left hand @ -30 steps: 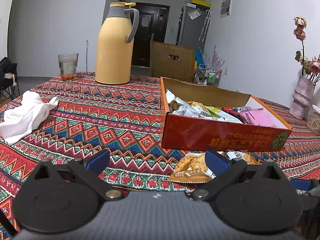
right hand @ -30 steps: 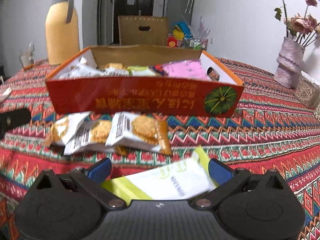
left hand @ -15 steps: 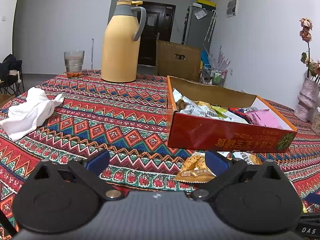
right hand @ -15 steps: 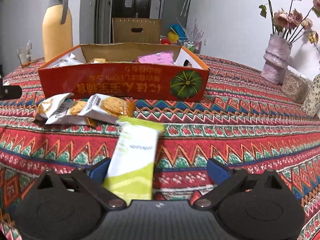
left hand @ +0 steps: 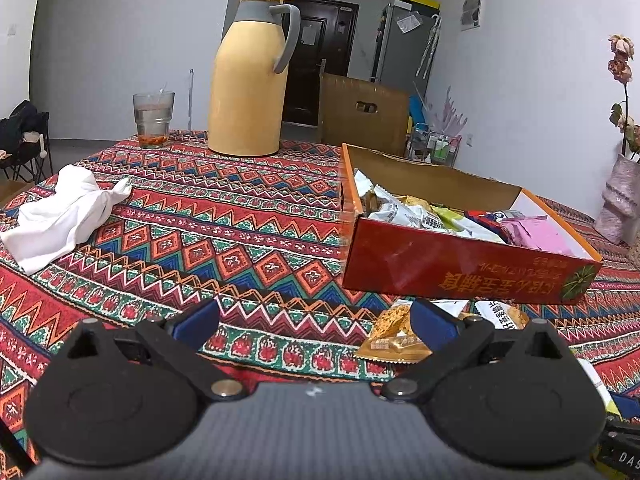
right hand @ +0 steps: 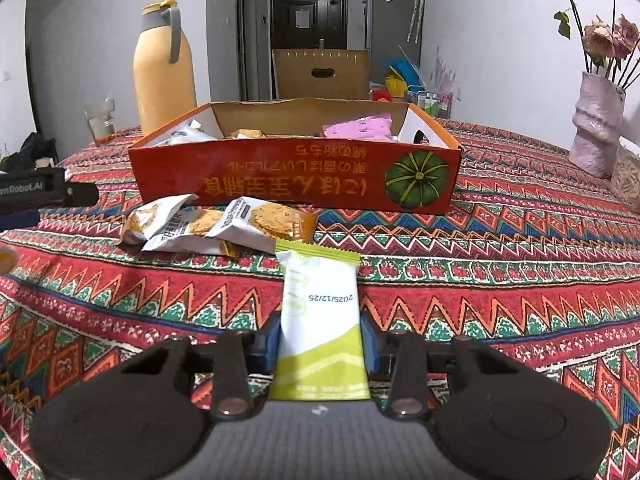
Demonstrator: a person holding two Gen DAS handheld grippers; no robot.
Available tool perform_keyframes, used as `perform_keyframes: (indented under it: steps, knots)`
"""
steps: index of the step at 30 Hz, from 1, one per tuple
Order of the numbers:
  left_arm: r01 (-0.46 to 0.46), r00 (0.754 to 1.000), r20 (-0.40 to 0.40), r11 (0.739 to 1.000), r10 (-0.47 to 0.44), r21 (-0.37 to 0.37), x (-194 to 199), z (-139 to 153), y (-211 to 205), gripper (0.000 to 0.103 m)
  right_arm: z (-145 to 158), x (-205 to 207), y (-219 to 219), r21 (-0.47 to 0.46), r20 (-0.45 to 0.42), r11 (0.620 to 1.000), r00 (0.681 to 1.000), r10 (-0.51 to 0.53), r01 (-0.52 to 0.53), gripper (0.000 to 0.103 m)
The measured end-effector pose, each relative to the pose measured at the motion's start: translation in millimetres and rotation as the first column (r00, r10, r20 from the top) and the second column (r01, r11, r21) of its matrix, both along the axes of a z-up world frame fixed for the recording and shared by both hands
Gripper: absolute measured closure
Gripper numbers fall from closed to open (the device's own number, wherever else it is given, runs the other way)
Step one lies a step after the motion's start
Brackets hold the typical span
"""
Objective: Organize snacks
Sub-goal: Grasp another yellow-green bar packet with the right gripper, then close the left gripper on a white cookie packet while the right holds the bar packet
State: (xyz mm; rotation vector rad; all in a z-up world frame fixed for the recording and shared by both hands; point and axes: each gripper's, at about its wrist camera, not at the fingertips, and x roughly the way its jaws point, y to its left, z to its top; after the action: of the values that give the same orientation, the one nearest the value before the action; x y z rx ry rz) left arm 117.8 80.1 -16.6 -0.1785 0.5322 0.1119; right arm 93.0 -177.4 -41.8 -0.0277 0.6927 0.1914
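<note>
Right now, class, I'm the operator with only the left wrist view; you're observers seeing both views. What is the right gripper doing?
Observer: The right gripper's jaws are closing, with a green-and-white snack packet between them.
Operator: Where does that packet lie?
Observer: Flat on the patterned tablecloth, in front of the red box, its far end beside the biscuit packets.
Operator: Anything on the box's right end?
Observer: A cut-out handle hole.

White walls (left hand: 120,40) enclose the room under dim, even light. A dark door (right hand: 308,16) stands at the far end, a grey fridge (left hand: 404,44) just beside it. A cardboard box (right hand: 320,74) sits behind the counter (left hand: 200,240), which wears a bright zigzag-patterned cloth
</note>
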Motion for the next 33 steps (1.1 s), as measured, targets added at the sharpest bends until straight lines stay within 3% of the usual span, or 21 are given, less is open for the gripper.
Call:
perform_keyframes:
  steps: [15,21,33]
  knots:
    - [0.007,0.998,-0.069,1.000,-0.008,-0.021,11.0,-5.4,1.3,0.000,19.9,21.5,-57.3,-0.001,0.123,0.993,0.985,-0.118,0.119,0.065]
    - [0.029,0.996,-0.089,0.999,-0.030,-0.013,16.3,2.7,-7.1,0.000,22.7,44.2,-73.7,0.045,0.190,0.988,0.970,-0.152,0.146,0.065]
    - [0.096,0.984,-0.153,0.994,-0.087,0.052,46.7,-3.6,-43.5,0.000,2.7,50.4,-80.7,0.136,0.163,0.984,0.977,-0.138,0.116,0.065]
